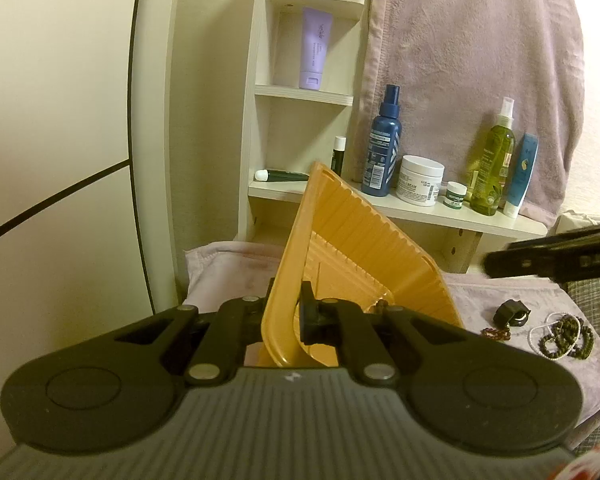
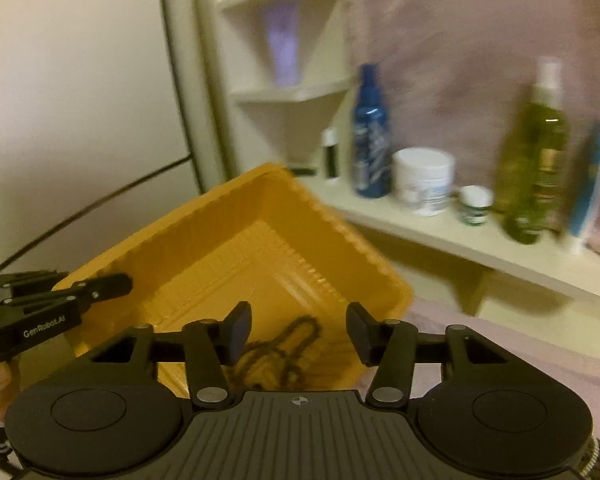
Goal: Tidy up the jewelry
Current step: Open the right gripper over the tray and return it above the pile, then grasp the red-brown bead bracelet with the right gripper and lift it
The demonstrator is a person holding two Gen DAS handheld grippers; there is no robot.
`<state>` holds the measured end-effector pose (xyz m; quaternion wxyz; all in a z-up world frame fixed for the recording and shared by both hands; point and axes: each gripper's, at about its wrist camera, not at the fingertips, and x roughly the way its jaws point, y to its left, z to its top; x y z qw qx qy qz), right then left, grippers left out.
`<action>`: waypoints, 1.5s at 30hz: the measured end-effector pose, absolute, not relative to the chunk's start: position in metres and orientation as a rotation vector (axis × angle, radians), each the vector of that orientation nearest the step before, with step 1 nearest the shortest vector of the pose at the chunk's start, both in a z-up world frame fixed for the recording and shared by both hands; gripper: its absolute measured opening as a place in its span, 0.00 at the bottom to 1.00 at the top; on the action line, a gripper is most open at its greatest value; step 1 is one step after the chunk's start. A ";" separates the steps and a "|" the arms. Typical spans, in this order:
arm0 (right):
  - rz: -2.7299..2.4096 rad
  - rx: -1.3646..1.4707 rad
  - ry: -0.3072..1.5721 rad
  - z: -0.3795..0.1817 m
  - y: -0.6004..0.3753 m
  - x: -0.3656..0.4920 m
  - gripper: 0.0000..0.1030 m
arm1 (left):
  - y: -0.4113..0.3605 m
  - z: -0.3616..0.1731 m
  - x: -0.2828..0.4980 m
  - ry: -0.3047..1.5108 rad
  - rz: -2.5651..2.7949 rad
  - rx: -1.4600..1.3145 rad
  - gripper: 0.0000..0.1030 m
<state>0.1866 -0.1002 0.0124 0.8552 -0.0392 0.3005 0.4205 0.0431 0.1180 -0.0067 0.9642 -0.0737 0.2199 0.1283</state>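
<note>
Bottles (image 1: 381,144) and jars (image 1: 419,180) lined the shelf (image 1: 460,216) behind, loose bracelets (image 1: 564,336) lay at the towel's (image 1: 500,292) right edge, the left gripper (image 1: 288,312) clamped the tilted orange tray's (image 1: 360,240) rim, and the right gripper (image 2: 298,332) stood half open, empty, over a beaded chain (image 2: 284,352) inside it.

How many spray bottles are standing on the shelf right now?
2. The blue spray bottle stands left of the white jar; the green spray bottle stands further right, next to the blue tube. The tilted tray could hide more.
</note>
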 end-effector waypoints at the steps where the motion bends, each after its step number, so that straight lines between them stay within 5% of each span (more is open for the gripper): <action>1: 0.855 -0.075 0.623 0.012 -0.109 0.185 0.51 | 0.118 -0.007 0.043 0.445 0.260 -0.149 0.06; 20: 0.449 0.061 0.721 -0.052 -0.225 0.155 0.51 | 0.114 -0.005 0.043 0.443 0.262 -0.130 0.06; 45: 0.500 -0.026 0.712 -0.078 -0.195 0.181 0.50 | 0.114 -0.004 0.043 0.454 0.263 -0.114 0.06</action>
